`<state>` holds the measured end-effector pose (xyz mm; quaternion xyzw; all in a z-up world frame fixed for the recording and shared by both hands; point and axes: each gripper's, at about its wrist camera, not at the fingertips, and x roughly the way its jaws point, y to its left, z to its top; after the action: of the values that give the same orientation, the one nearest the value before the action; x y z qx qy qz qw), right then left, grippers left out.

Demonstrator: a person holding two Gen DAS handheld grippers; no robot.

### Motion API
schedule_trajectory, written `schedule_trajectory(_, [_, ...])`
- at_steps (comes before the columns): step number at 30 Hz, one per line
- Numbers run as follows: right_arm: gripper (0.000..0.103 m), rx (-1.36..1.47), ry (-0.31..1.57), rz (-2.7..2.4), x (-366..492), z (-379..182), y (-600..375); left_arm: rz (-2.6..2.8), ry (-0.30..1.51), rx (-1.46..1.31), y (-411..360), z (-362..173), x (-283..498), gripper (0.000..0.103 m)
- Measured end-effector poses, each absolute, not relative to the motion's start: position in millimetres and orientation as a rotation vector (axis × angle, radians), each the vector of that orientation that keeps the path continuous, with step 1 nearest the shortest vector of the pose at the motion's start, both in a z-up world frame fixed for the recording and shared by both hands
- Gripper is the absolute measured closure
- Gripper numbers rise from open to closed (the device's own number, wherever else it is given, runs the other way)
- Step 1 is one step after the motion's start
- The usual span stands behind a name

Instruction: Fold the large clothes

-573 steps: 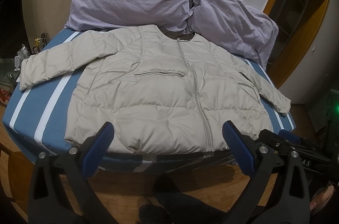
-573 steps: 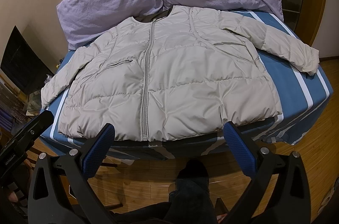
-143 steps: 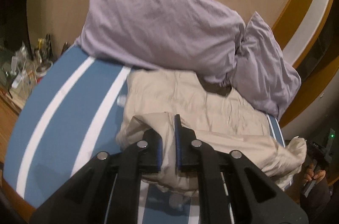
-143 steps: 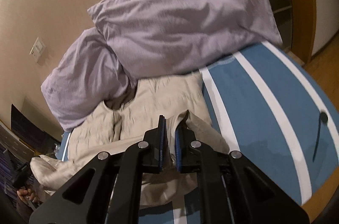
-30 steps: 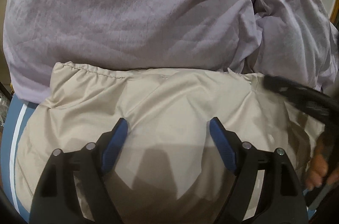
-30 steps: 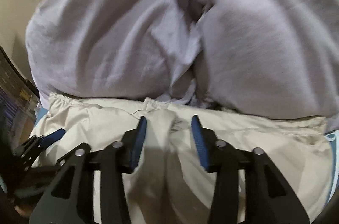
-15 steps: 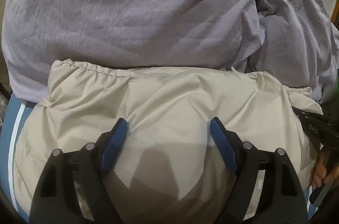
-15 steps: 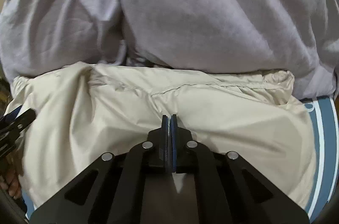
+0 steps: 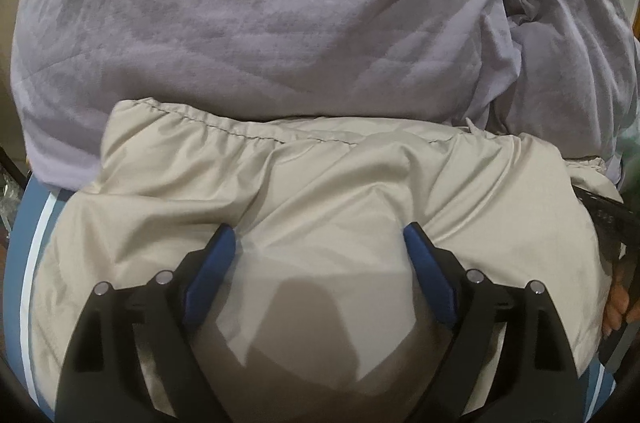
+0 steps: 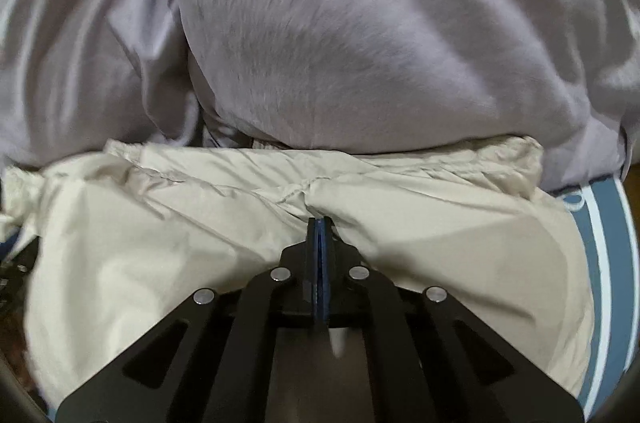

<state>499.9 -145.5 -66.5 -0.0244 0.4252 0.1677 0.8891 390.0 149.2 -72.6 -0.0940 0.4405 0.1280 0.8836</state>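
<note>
Tongs first: your left tongs [image 9: 318,243] have just been spreading wider and stand released, tips pressing into the beige jacket [image 9: 328,191]; your right tongs [image 10: 319,223] are clenched, nothing visibly between them. The jacket lies folded into a compact bundle on the bed [image 10: 600,247], against the lilac pillows [image 9: 256,15] at its head edge. Folding looks nearly finished; only smoothing seems left.

- The beige puffy quilted jacket [image 9: 320,207], once spread flat, is now lying folded against the pillows.
- The right gripper [image 10: 319,223] has just been closing; the left gripper [image 9: 320,243] has just been opening wider.
</note>
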Motion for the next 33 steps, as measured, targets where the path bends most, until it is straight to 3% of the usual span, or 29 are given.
schedule_trajectory(1, [0.091,-0.025,0.868,0.359,494.7,-61.6,-153.4,0.264,0.906,-0.200,150.3,-68.8,385.3,0.018])
schedule_trajectory(3, [0.052,0.015,0.823,0.358,478.0,-53.6,-167.7,0.261,0.884,-0.203,151.3,-60.8,378.9,0.018])
schedule_trajectory(4, [0.046,0.027,0.799,0.353,473.4,-50.8,-174.5,0.260,0.871,-0.208,152.8,-58.1,376.0,0.018])
schedule_trajectory(15, [0.044,-0.039,0.737,0.239,460.1,-66.2,-199.2,0.296,0.841,-0.180,149.4,-57.6,367.3,0.017])
schedule_trajectory(33, [0.032,-0.099,0.713,0.207,495.1,-106.8,-184.8,0.330,0.843,-0.198,164.4,-95.4,392.3,0.006])
